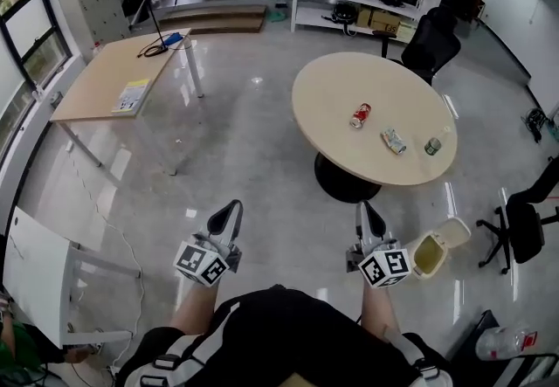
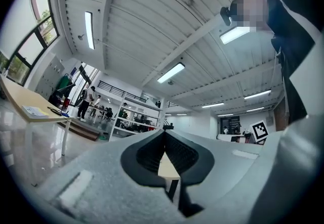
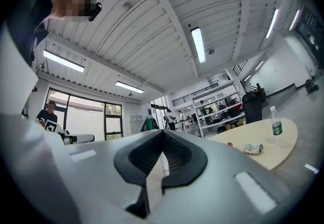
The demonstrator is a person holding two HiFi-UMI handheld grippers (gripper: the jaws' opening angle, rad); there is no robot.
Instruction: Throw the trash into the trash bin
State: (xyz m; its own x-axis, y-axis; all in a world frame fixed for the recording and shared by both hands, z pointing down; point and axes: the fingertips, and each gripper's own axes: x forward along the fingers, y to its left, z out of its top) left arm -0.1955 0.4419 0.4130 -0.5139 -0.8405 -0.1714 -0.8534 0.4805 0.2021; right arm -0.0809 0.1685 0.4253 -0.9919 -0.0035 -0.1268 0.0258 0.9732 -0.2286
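Beige round bench (image 1: 349,79), pedestal base. Cream trash bin (image 1: 428,256), lid up, on the floor just off the bench's near edge. Left hand-held gripper (image 1: 232,209) and right hand-held gripper (image 1: 365,212) short of the bench, jaws closed together, nothing between them. On the bench: green-labelled bottle (image 1: 432,146) and crushed can (image 1: 394,141) toward the near edge, red can (image 1: 360,115) nearer the centre.

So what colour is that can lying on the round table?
Red, with a bit of white. The can shows best in the head view.
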